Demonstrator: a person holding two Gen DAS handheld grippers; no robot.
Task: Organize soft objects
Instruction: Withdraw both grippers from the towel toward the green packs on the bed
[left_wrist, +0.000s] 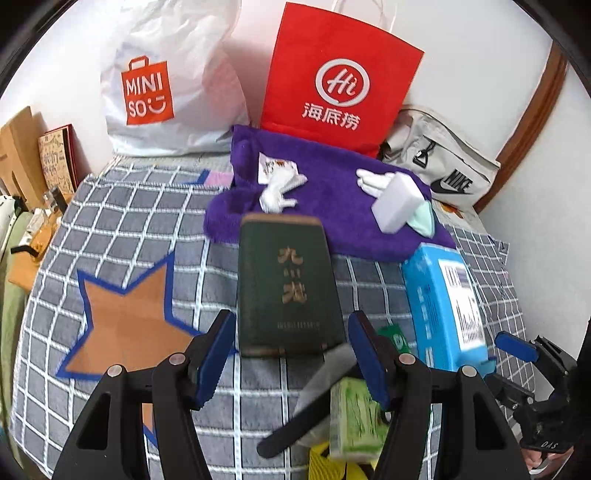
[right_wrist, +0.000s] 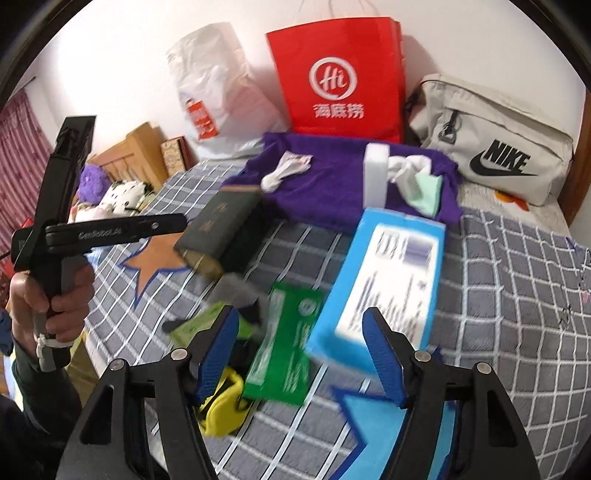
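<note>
- The grey checked bedspread (left_wrist: 122, 229) covers the bed, a brown star printed on it.
- A red paper bag (left_wrist: 332, 74) stands against the wall.
- The purple towel (left_wrist: 332, 206) lies crumpled just in front of that bag, with a white sponge block (left_wrist: 395, 205) on top.
- A dark green book (left_wrist: 288, 284) lies near the towel's front edge.
- Left gripper (left_wrist: 291, 354): jaws apart, holding nothing.
- Right gripper (right_wrist: 301, 354): jaws apart, empty, above a green packet (right_wrist: 284, 350).

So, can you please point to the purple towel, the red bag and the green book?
purple towel (left_wrist: 332, 218), left wrist view, on its bare middle.
red bag (right_wrist: 340, 85), right wrist view, on the white logo on its front.
green book (left_wrist: 288, 280), left wrist view, on its cover.
</note>
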